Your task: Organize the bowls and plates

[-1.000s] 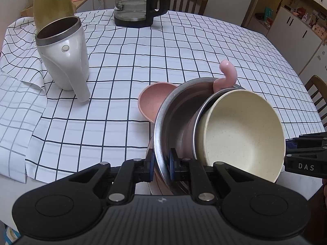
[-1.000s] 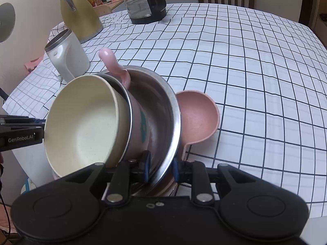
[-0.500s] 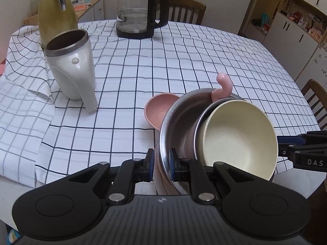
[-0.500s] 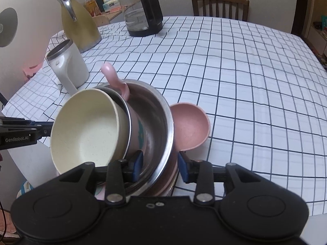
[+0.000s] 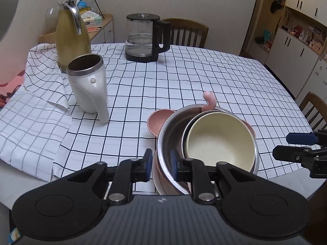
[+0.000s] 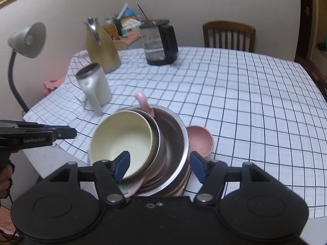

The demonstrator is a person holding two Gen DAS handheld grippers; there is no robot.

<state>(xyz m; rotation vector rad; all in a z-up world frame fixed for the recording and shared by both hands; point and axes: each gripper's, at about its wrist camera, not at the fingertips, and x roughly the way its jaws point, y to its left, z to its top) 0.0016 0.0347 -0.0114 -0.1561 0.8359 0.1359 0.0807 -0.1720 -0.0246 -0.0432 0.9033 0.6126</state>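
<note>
A stack of dishes sits at the near table edge: a steel bowl (image 5: 173,130) (image 6: 173,140) holds a pink cup with a curled handle (image 5: 209,102) (image 6: 143,102) and a cream bowl (image 5: 218,143) (image 6: 122,140), all on pink plates (image 5: 163,181). A small pink bowl (image 5: 157,120) (image 6: 199,140) lies beside it. My left gripper (image 5: 161,163) is open, its pads on either side of the steel bowl's rim with gaps showing. My right gripper (image 6: 159,167) is open wide, pulled back from the stack's other side.
A white mug (image 5: 90,85) stands left of the stack, with a gold thermos jug (image 5: 71,34) and a glass kettle (image 5: 145,38) farther back. A checked cloth (image 5: 204,77) covers the table. Chairs stand behind and at the right. A desk lamp (image 6: 26,38) is at the left.
Both grippers let go of the steel bowl's rim, the right opening wide and the left slightly. Both cameras drew back and up. The stack tilted less and settled.
</note>
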